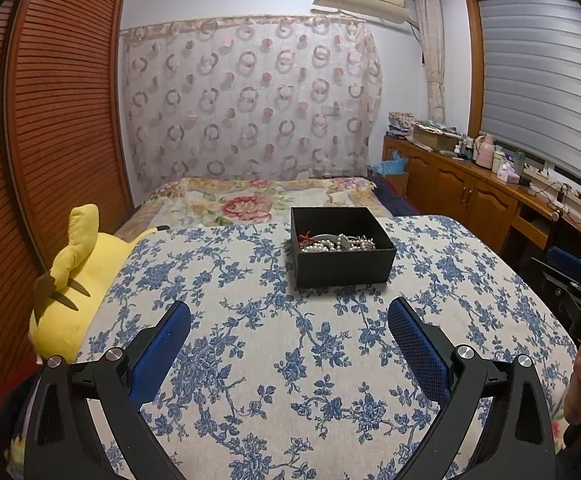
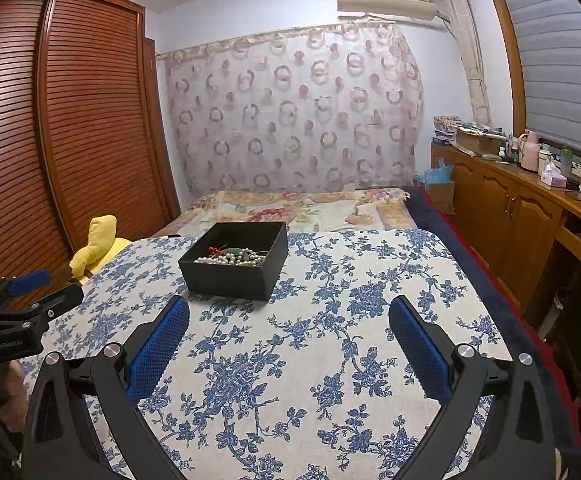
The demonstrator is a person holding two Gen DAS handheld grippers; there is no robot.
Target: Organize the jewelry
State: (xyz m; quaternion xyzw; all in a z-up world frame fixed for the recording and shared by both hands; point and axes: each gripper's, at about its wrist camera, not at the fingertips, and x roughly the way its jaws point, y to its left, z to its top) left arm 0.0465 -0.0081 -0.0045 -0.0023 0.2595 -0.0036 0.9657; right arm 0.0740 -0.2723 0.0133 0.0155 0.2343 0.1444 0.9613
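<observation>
Jewelry [image 1: 336, 242] heaped in black box [image 1: 342, 266]: white pearl strands, red bit, grey-green piece. Box sits on blue-flowered cloth [image 1: 290, 360], 12 o'clock of left gripper [image 1: 289, 314], 11 o'clock of right gripper [image 2: 289, 314]. Both grippers' jaws spread wide, empty. Lettering on gripper bodies too blurred to read.

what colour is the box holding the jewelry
Black; the box shows best in the left wrist view.
</observation>
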